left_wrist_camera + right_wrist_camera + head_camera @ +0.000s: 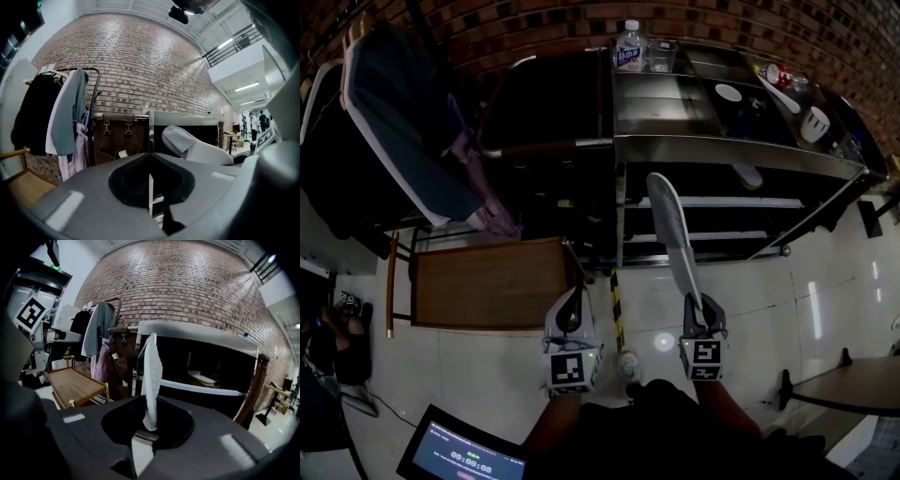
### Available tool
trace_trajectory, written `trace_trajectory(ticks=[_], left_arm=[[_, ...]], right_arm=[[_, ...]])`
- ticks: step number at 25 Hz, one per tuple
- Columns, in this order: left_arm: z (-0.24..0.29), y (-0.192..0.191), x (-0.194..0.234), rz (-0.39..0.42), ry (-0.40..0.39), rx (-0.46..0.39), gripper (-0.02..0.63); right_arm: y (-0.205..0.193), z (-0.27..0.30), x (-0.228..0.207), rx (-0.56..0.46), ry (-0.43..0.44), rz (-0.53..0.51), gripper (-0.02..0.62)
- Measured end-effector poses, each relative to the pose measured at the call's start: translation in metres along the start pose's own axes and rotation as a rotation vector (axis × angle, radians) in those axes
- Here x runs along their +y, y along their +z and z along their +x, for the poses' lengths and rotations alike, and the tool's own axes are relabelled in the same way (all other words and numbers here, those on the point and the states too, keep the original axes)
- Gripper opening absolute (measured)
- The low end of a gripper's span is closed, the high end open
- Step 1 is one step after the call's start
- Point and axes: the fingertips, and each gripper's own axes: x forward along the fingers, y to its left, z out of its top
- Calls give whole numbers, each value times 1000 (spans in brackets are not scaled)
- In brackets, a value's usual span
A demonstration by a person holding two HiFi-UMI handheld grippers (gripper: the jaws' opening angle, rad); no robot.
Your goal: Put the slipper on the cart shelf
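Observation:
A white slipper (672, 232) stands edge-up, and my right gripper (701, 307) is shut on its near end. The slipper's toe reaches toward the steel cart (722, 142) ahead. In the right gripper view the slipper (152, 373) rises from between the jaws of the right gripper (149, 420), in front of the cart's shelves (197, 386). A second white slipper (201, 377) lies on a cart shelf (748, 174). My left gripper (572, 298) hangs shut and empty beside the right one. In its own view the left gripper (150, 159) shows the held slipper (180, 138) at the right.
A low wooden bench (492, 281) stands left of the cart, with a clothes rack (403, 131) behind it. A bottle (628, 45), a glass (661, 56) and dishes sit on the cart top. A round table (853, 384) is at the right, a tablet (459, 455) at bottom left.

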Motion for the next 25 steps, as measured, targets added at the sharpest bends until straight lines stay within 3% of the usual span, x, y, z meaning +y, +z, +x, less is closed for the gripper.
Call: trace_trajectory(ticks=[6, 14, 21, 25], left_arm=[[29, -5, -2, 15, 20, 14, 17], [63, -4, 2, 43, 22, 39, 17], [92, 8, 6, 61, 11, 22, 17], [99, 11, 9, 57, 5, 20, 17]], right_arm=[[-1, 43, -12, 30, 43, 75, 49], [21, 104, -13, 107, 155, 321, 49], [51, 154, -26, 81, 187, 400, 49], [60, 188, -37, 78, 212, 508, 49]])
